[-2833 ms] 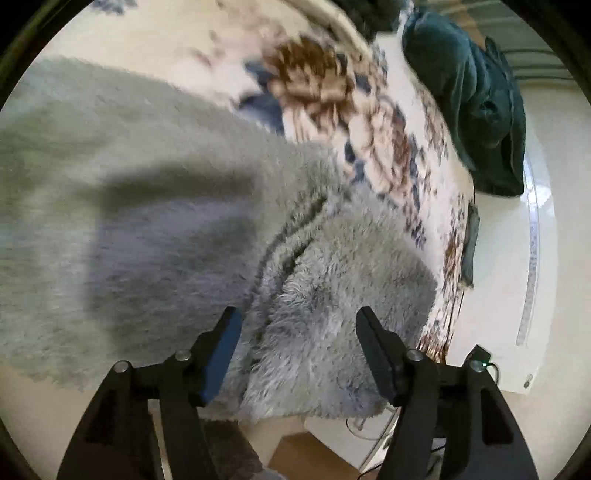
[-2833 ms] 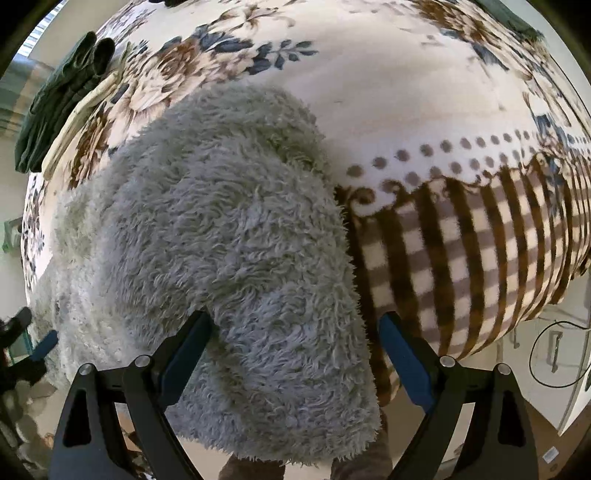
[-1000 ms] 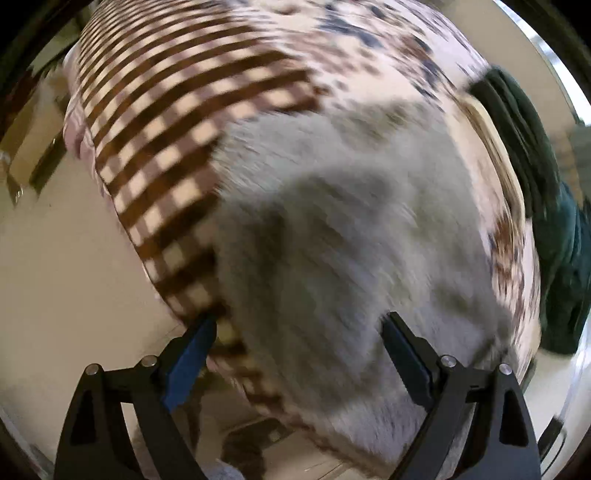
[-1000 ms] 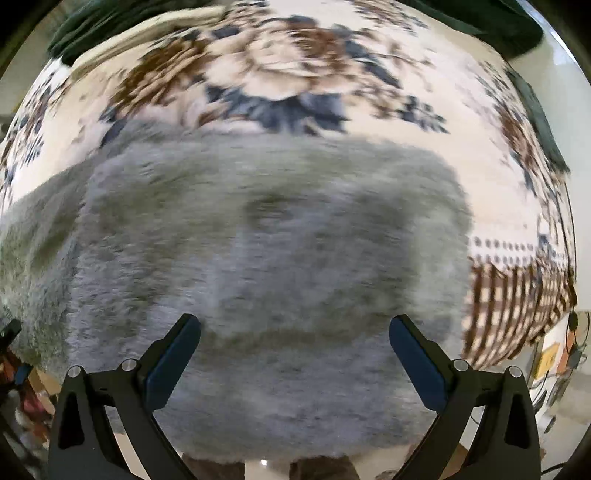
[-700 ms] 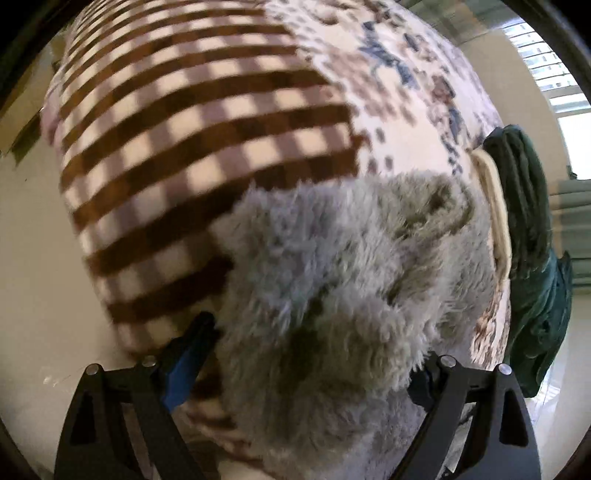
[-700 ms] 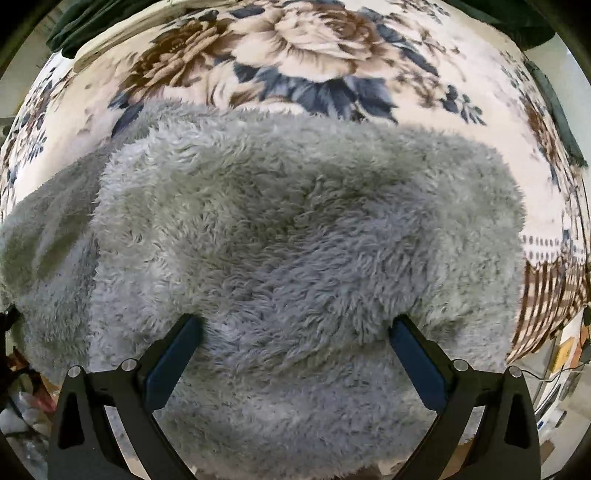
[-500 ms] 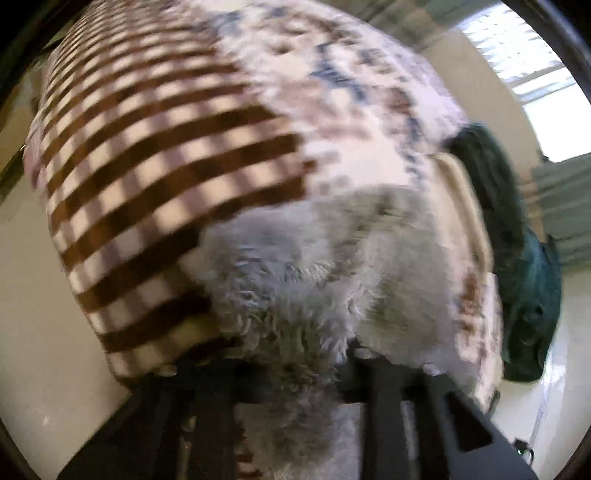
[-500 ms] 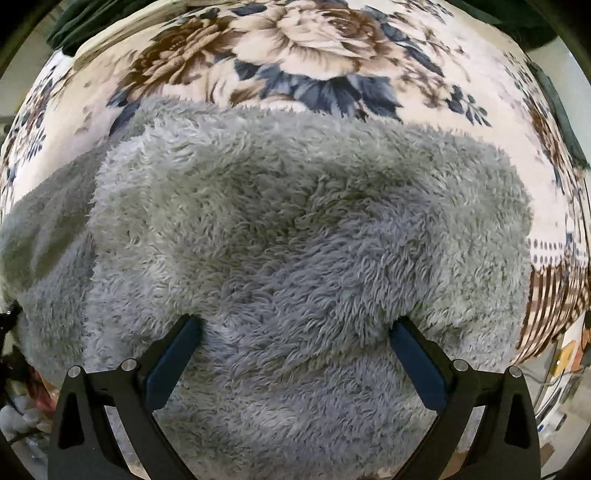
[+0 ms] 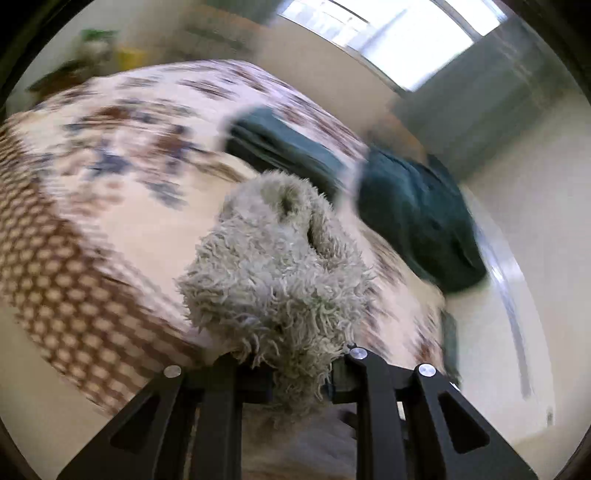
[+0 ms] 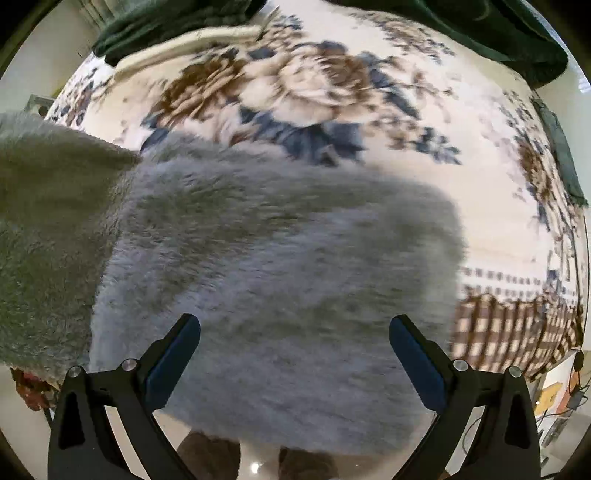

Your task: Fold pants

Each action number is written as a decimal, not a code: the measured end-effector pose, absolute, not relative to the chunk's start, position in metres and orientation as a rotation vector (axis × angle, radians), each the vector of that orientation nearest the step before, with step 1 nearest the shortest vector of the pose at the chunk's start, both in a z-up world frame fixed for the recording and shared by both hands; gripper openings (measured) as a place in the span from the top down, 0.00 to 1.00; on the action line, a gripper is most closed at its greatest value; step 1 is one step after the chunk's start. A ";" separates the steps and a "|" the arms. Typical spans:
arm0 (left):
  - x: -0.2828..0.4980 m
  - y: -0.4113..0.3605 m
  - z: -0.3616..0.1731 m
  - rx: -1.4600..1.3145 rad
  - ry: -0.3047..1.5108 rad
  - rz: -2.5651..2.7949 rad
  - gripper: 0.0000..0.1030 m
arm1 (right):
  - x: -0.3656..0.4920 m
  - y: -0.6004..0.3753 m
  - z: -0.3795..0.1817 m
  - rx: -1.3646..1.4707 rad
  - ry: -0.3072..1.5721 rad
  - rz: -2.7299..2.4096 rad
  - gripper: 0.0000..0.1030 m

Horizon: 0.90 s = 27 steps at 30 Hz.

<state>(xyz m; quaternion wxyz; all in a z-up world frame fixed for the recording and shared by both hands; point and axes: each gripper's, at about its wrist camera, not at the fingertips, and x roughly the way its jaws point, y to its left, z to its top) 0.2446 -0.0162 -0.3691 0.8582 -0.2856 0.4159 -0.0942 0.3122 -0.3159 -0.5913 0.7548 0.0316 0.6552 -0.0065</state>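
Between the left gripper's [image 9: 301,373] black fingers sits a bunched end of the fluffy grey pants [image 9: 277,266], and the jaws, which have just been closing, are pinched hard on that tuft. The held end stands up off the bed [image 9: 122,206], pointing away from the camera toward the far side, where dark green folded clothes [image 9: 413,218] lie on the flowered cover. A small round hollow shows at the tip of the raised bundle. Most of this view is smeared by blur, so the cover's pattern reads only as brown and blue blotches with a checked brown border at the left.

Seen from the right gripper [image 10: 295,354], which looks down from above, the rest of the pants [image 10: 280,280] lie spread on the bed [image 10: 461,122], their long axis running side to side across the picture. At the left edge the cloth [image 10: 48,229] rises close to the lens, lifted off the cover. The right gripper's jaws are spread wide, blue pads [image 10: 173,362] facing each other above the grey pile; whether they touch it I cannot tell. More dark green cloth [image 10: 491,29] lies along the far edge of the bed.
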 end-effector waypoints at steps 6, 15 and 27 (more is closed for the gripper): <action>0.243 -0.150 -0.401 -0.524 1.044 -0.338 0.85 | 0.299 -0.418 -0.567 0.148 1.410 -0.121 0.00; 0.244 -0.254 -0.492 -0.428 1.290 -0.342 0.85 | 0.270 -0.541 -0.594 0.541 1.428 -0.108 0.00; 0.242 -0.246 -0.462 -0.294 1.362 -0.267 0.15 | 0.283 -0.553 -0.606 0.884 1.380 0.152 0.00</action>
